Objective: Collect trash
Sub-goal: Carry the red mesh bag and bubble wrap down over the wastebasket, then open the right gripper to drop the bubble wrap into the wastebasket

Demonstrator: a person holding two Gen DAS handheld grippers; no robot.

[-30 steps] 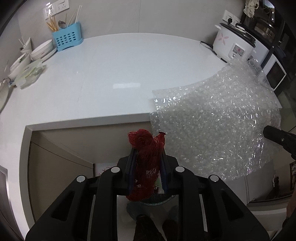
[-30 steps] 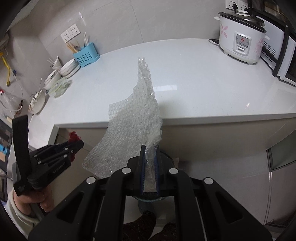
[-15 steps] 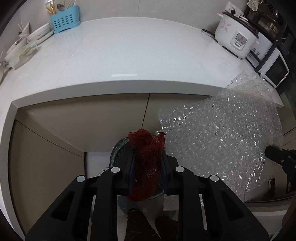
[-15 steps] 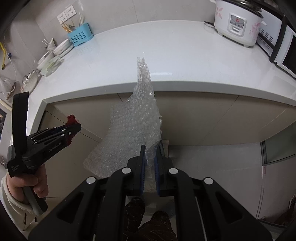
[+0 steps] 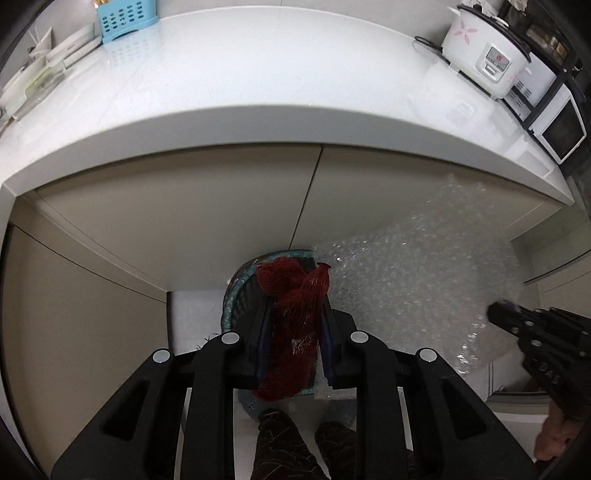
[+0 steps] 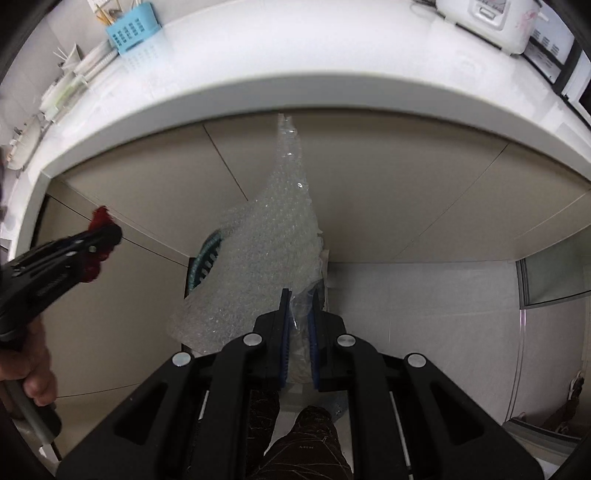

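White and glossy, the table [image 5: 258, 85] curves over beige cabinet doors in the left wrist view, with a rice cooker [image 5: 484, 62] at 1 o'clock and a blue utensil basket [image 5: 125, 16] at 11 o'clock. Centre frame, the left gripper [image 5: 293, 314] has its jaws clamped on a red mesh bag [image 5: 291, 325], directly above a teal trash bin [image 5: 236, 306] on the floor. Bubble wrap [image 5: 413, 291] hangs at 3 o'clock.

From the right wrist, the right gripper [image 6: 299, 325] has its jaws pinched on the bubble wrap [image 6: 269, 258], which rises toward 12 o'clock and partly hides the bin [image 6: 207, 258]. At 9 o'clock, a hand [image 6: 26, 369] holds the other gripper.
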